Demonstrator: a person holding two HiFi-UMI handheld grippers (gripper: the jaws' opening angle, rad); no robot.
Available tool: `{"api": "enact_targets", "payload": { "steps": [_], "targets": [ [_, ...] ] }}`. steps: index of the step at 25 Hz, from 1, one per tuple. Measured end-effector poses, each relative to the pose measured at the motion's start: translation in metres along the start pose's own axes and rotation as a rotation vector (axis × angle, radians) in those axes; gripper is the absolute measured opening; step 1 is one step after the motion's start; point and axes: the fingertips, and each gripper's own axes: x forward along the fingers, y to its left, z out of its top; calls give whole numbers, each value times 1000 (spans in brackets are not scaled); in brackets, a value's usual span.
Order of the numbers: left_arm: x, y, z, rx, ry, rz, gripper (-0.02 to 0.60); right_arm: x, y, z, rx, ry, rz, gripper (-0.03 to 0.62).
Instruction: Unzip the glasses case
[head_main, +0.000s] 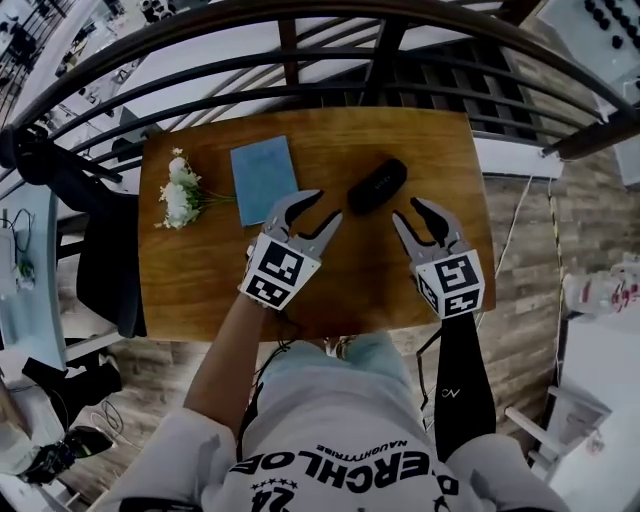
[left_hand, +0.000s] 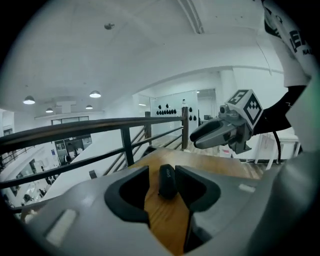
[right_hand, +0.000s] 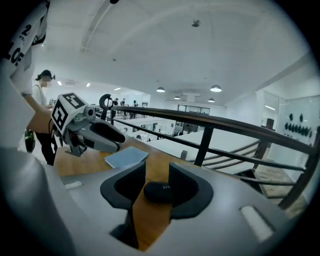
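On the counter (head_main: 360, 285), the shut glasses case (head_main: 377, 186) lies loose just beyond our left tongs (head_main: 328, 206) and right tongs (head_main: 408, 210). Both stand parted and empty. We judge that tugging it unbraced would merely drag it.

On the brown wooden table (head_main: 355, 275), the zip and white print of the black oval glasses case (right_hand: 159, 191) are too small to make out, and in the right gripper view the grey right gripper (right_hand: 157, 165) covers its right end.
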Motion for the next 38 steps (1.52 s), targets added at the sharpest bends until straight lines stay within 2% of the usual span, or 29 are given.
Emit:
{"api": "enact_targets", "payload": {
  "steps": [8,12,15,19,24,31,34,36,38],
  "targets": [
    [33,6,-32,-44,89,-23,170,59,-10,-27,-345,221,251,204],
    [53,12,-51,-36,167,-22,166,87,-15,-44,-445,311,368,213],
    [69,16,-70,6,244,-37,152,108,-21,-57,-481,349,427,218],
    [87,21,-97,127,381,-59,126,127,-24,-80,-542,421,503,224],
    [113,19,-119,323,488,-158,126,123,-16,-99,-619,484,634,196],
    [143,7,-136,570,569,-331,133,125,-18,-100,-610,451,653,196],
    [151,1,-141,677,589,-427,133,126,-17,-100,-610,440,662,196],
    [154,-3,-141,800,582,-500,130,127,-17,-99,-618,441,667,196],
    [156,-5,-141,952,566,-560,99,128,-17,-99,-626,446,673,196]
  ]
}}
